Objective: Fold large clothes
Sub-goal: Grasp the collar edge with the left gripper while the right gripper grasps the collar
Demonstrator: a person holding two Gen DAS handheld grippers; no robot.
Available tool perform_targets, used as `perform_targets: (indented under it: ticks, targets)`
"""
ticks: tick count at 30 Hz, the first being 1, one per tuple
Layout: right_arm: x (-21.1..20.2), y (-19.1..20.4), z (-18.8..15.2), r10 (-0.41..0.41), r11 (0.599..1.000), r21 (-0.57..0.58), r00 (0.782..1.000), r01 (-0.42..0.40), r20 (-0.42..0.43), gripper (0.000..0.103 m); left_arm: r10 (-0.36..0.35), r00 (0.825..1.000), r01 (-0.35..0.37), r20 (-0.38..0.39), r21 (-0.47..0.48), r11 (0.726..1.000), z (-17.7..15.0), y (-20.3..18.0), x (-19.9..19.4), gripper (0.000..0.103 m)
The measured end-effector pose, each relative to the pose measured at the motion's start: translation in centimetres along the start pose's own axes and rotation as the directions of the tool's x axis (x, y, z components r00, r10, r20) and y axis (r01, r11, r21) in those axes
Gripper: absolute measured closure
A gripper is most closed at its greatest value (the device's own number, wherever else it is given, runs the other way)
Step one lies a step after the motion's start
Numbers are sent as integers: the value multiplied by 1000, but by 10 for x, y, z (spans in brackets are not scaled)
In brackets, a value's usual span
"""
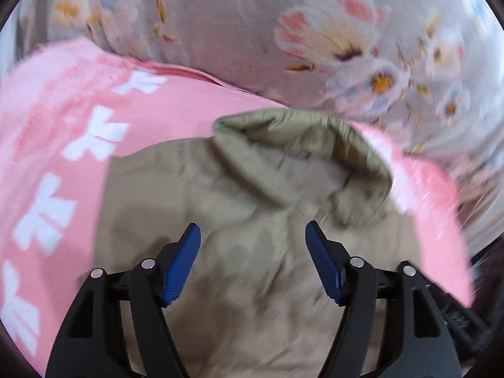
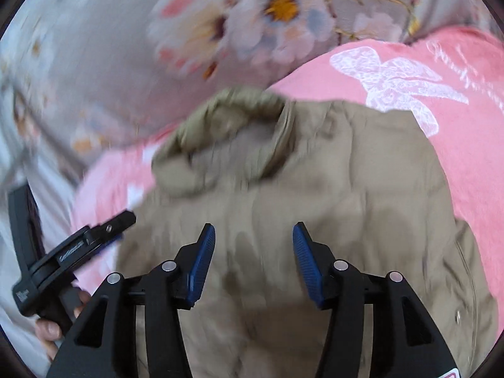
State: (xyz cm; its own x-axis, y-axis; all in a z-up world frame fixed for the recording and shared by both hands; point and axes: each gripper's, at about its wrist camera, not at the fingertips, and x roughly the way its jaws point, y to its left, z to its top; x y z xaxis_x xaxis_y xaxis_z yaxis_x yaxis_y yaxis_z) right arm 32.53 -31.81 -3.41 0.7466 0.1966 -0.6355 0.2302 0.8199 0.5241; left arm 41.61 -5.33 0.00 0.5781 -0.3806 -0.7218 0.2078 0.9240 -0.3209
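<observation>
A khaki hooded jacket [image 1: 252, 220] lies on top of a pink garment [image 1: 63, 132] with white prints; its hood [image 1: 302, 154] points away from me. My left gripper [image 1: 253, 236] is open and empty, hovering over the jacket below the hood. In the right wrist view the jacket [image 2: 315, 195] fills the middle, with its hood [image 2: 226, 132] at the far side. My right gripper [image 2: 254, 236] is open and empty above it. The left gripper also shows in the right wrist view [image 2: 104, 236], at the jacket's left edge over the pink garment [image 2: 441, 72]. Both views are blurred.
A grey floral bedsheet [image 1: 252, 25] lies under the clothes and fills the far side [image 2: 126, 47]. A hand [image 2: 50, 330] holds the left gripper's handle at the lower left of the right wrist view.
</observation>
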Motion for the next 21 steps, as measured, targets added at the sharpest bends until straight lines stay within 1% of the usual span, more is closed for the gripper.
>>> perform_targets:
  ticks: [2,3,4,5,6,7,8,9,10,11,13,14,15,17,19,21]
  targets:
    - [17,-2,15,-6,999,39,1000,6,5,51,14,1000,-14,-3,-41,999,17,-1,16,36]
    - [25,-4,19,-10,999,53,1000,10,-1,51,19,999,-21,-26,-56,998,24,-1,29,36]
    - [35,-5,23,-8,998,63,1000,8,-15,51,7,999,-11,-51,-75,997,28,1,40,37]
    - [42,-6,27,-7,997,71,1000,9,-27,53,-19,997,11,-77,-98,995,31,3,52,37]
    - [52,-9,29,-11,996,84,999,14,-41,56,-30,994,17,-103,-127,992,32,6,64,40]
    - [59,-11,30,-14,996,90,999,18,-51,61,-38,993,22,-109,-144,989,33,8,70,52]
    - [66,-12,31,-21,996,88,998,26,-63,79,-44,992,27,-117,-144,989,33,8,77,71]
    - [69,-13,31,-24,996,82,997,30,-70,100,-51,991,33,-126,-137,990,31,7,80,82]
    - [69,-13,32,-12,997,77,997,18,-73,100,-56,989,38,-138,-126,991,29,6,81,91]
    - [63,-12,33,10,998,70,999,-7,-52,100,-55,990,40,-129,-117,992,27,4,78,96]
    - [46,-6,33,19,1000,21,1000,-19,-1,100,-60,995,55,-84,-66,996,23,1,65,97]
    - [41,-2,32,-5,1000,-24,1000,5,17,101,-61,996,58,-69,-49,997,20,1,60,97]
    - [41,0,30,-41,997,-61,999,42,21,101,-59,996,57,-70,-33,998,16,1,58,98]
    - [53,1,23,-141,982,-128,990,140,1,101,-41,996,39,-77,-20,999,10,4,62,98]
    - [63,-1,18,-190,971,-150,981,185,-24,101,7,996,-6,-93,13,1000,1,5,72,98]
    - [71,-1,13,-226,959,-182,974,218,-26,101,24,995,-22,-92,26,999,-9,8,78,98]
